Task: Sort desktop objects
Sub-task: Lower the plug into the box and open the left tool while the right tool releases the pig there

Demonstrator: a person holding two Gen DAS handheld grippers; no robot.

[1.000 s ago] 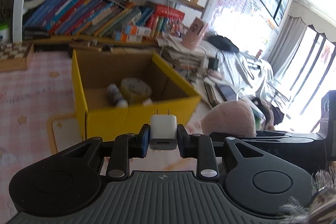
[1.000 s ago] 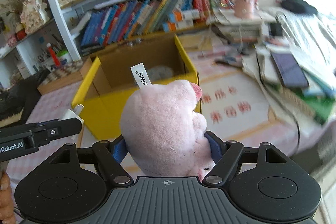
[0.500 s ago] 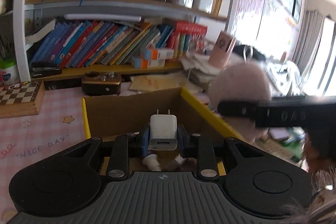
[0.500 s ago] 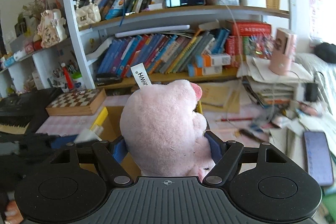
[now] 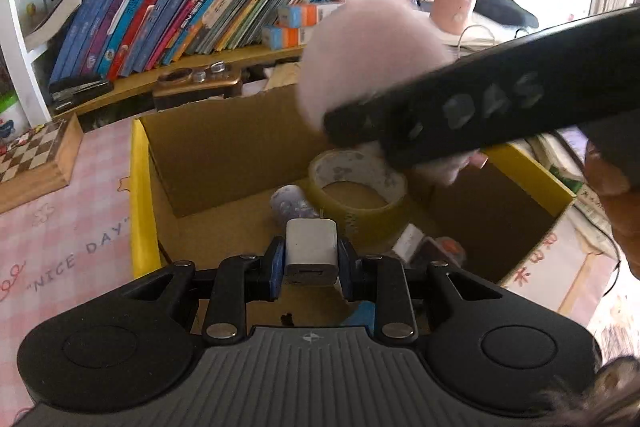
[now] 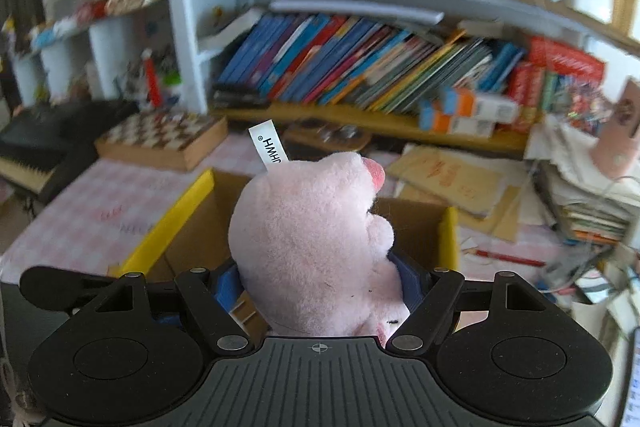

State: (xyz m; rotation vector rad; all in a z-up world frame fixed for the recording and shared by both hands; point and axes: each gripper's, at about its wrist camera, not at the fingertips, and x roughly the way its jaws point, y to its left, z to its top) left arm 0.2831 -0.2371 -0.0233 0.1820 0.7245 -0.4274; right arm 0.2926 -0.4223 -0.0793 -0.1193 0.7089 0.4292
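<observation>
The left tool [image 5: 311, 263] is pinching a small white plastic USB charger block [image 5: 311, 251] above the near edge of the open yellow-rimmed cardboard box [image 5: 141, 187], directly over its floor. The right tool [image 6: 316, 291] is gripping a pink plush toy [image 6: 312, 243], hanging higher over the box's far side.

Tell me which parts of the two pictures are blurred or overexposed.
Left wrist view: the pink plush toy and the right claw's black body across it are motion-blurred, the window at top right is blown out, the white charger is sharp. Right wrist view: the bookshelf is smeared, the plush toy sharp.
</observation>
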